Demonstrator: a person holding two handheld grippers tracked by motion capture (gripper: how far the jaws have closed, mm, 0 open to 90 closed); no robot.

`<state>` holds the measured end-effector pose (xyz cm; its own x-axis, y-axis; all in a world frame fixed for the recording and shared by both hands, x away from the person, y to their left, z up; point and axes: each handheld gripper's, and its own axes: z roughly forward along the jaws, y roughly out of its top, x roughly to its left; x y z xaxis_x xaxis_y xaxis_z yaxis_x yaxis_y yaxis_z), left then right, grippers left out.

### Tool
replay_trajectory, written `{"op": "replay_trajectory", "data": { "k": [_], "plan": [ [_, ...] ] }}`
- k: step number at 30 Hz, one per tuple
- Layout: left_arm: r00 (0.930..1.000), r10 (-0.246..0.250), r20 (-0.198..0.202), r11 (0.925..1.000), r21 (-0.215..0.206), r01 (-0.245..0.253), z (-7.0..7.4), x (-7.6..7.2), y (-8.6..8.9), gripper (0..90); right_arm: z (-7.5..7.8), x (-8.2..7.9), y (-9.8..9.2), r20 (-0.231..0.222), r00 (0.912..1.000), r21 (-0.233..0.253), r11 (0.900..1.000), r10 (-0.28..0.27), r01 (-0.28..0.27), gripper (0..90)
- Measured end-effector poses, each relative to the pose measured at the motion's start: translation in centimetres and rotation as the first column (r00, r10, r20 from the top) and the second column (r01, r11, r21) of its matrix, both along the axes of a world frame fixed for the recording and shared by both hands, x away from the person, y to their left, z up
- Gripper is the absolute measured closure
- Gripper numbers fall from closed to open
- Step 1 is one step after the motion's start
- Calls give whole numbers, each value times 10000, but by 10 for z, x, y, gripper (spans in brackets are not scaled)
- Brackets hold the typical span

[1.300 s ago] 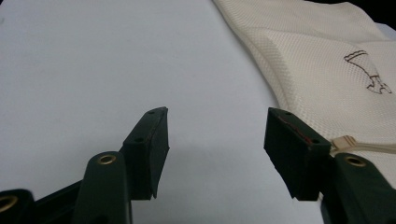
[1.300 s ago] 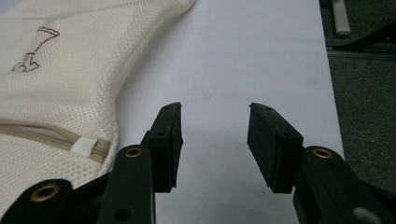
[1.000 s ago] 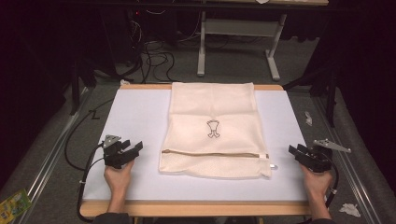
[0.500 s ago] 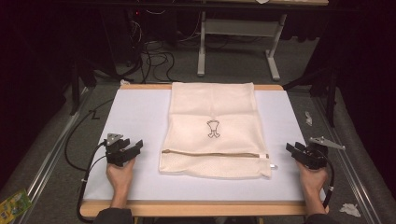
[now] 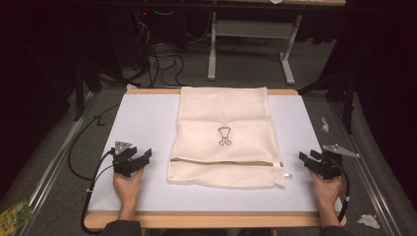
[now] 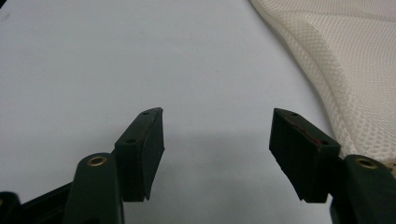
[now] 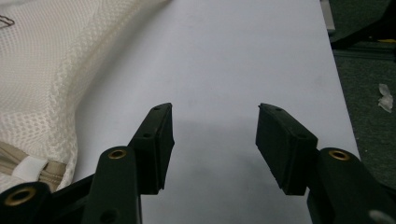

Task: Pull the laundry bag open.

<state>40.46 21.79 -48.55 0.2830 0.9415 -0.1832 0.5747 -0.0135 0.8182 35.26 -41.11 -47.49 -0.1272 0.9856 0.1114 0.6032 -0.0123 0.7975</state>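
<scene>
Both claws gape wide, empty: left claw (image 5: 140, 158), right claw (image 5: 309, 160), flanking cream mesh bag (image 5: 225, 135). Bag lies flat mid-tabletop (image 5: 142, 123), zipper (image 5: 223, 162) closed near its front edge.

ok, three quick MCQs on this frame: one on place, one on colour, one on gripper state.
1. Where does the mesh bag lie?
A. mid-table between both grippers
B. on the floor
C. under the left hand

2. What colour is the bag?
A. blue
B. cream
C. black

3. How do the left hand-held gripper and the right hand-held gripper stand?
A. both shut on the bag
B. one open, one shut
C. both open, holding nothing

Answers: 1 A, it sits centred on the white table. 2 B, its cream mesh shows in every view. 3 C, each pair of jaws gapes over bare table.
</scene>
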Motion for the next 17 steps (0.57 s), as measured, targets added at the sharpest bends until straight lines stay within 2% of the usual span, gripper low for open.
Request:
{"op": "replay_trajectory", "data": {
  "k": [3, 12, 17],
  "plan": [
    [10000, 7, -76, 10000, -51, -8, 0, 1, 1, 353, 0, 0, 1, 46, 10000, -213, 9998, 0, 1, 448],
    [10000, -37, 47, 9999, -129, 37, 0, -1, 1, 345, 0, -1, -1, 48, 9999, -16, 9999, -154, 154, 406],
    [10000, -52, -48, 9998, -191, 51, 0, -1, 2, 342, 0, -1, 0, 31, 9999, -71, 9999, -130, 131, 396]
  ]
}}
